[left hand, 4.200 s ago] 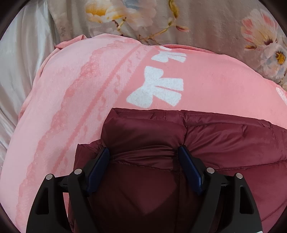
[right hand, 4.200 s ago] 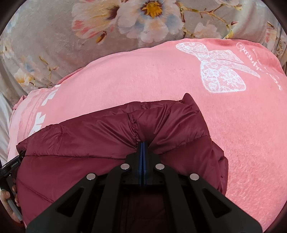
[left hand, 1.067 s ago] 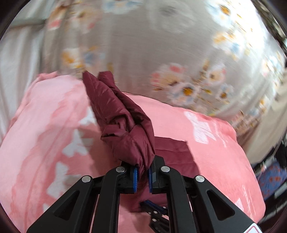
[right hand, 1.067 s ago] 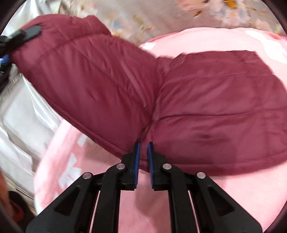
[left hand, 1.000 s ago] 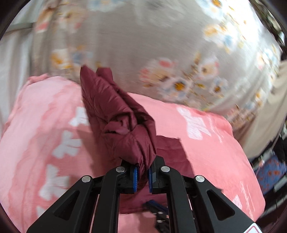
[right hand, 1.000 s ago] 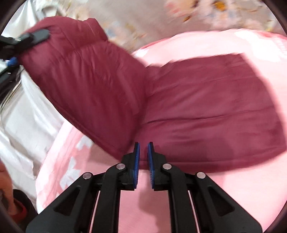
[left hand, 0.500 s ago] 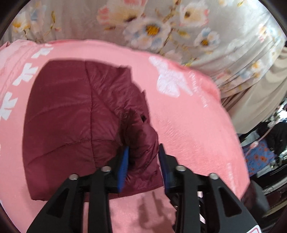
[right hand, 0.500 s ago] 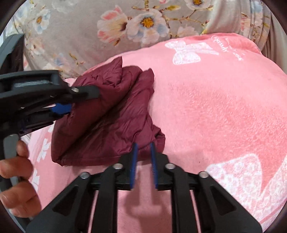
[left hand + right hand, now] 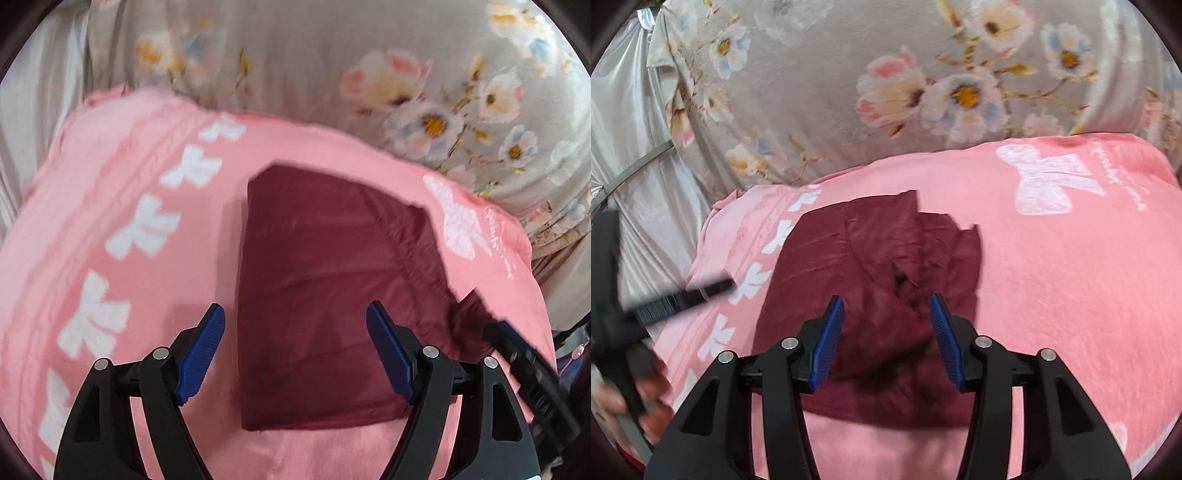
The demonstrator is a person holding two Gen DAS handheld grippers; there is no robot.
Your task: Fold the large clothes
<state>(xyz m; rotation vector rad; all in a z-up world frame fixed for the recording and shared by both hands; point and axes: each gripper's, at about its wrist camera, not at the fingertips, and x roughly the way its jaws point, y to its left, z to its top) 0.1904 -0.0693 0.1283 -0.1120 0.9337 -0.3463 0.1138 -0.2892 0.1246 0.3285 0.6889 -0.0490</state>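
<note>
Opening wide, left gripper (image 9: 295,350) fingers are gripping nothing; right gripper (image 9: 886,338) fingers are just parting too, half spread, empty. Folded maroon jacket (image 9: 325,295) is lying beyond them on pink blanket (image 9: 129,206); floral sheet (image 9: 886,92) is lying farthest back.

light: soft, even, bright | shadows: faint under maroon jacket (image 9: 332,295) at 6 o'clock | blur: motion smear throughout | edges: fisheye bending, dark corner vignette
</note>
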